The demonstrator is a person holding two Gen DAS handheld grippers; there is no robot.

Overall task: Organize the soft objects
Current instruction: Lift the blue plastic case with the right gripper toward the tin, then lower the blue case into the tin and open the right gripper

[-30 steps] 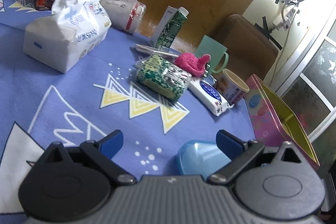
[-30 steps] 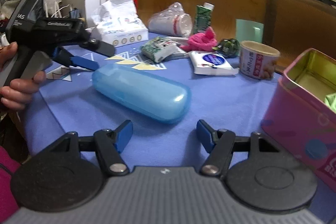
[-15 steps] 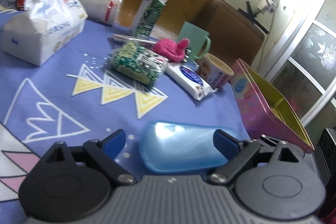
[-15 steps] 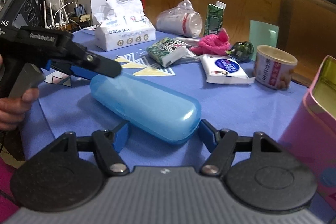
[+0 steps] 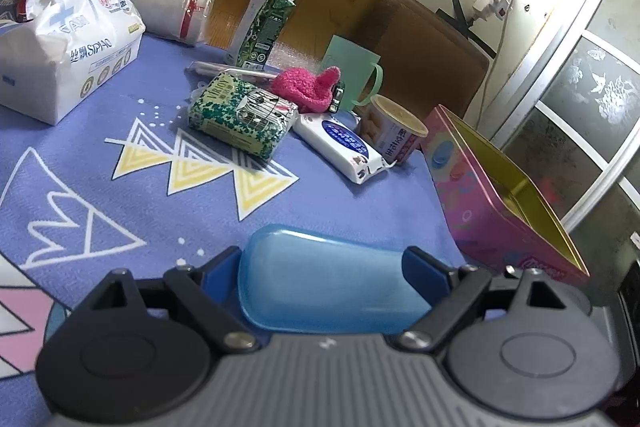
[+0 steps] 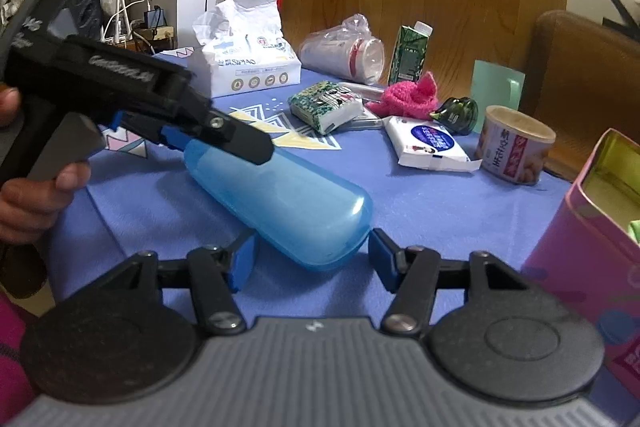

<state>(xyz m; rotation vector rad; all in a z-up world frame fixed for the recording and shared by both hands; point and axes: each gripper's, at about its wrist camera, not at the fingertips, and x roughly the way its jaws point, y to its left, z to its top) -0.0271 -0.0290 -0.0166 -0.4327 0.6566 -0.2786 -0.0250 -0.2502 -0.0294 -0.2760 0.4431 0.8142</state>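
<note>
Blue case (image 5: 328, 279) between left tongs (image 5: 320, 267) (open)

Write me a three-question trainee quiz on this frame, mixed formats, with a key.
1. True or false: the pink sock lies inside the pink tin.
2. Which gripper has the blue case between its jaws? A left B right C both
3. Fill in: the wet wipes pack lies beside the ___ can.

Key: 1 false; 2 C, one at each end; 3 peanut.
</note>
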